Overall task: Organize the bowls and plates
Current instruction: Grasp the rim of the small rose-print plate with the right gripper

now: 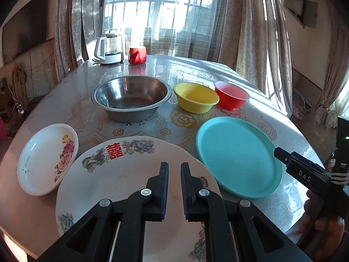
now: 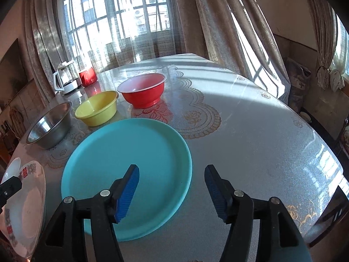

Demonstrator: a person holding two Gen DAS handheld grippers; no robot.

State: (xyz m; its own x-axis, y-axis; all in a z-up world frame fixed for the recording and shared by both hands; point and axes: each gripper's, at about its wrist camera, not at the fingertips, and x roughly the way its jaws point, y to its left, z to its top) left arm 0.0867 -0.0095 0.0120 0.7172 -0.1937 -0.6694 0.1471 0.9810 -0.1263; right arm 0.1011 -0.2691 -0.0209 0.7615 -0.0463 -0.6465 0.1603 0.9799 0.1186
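Observation:
A large white plate with a red character and dragon pattern lies at the table's near edge. My left gripper hovers over it, jaws a narrow gap apart, empty. A small white rose plate lies to its left, a teal plate to its right. Behind stand a steel bowl, a yellow bowl and a red bowl. My right gripper is wide open over the teal plate's right rim, empty. The red bowl, yellow bowl and steel bowl show beyond.
A glass kettle and a red cup stand at the table's far left edge. The table carries a lace-patterned cover. Curtains and a barred window are behind. The right gripper's body shows at the teal plate's right.

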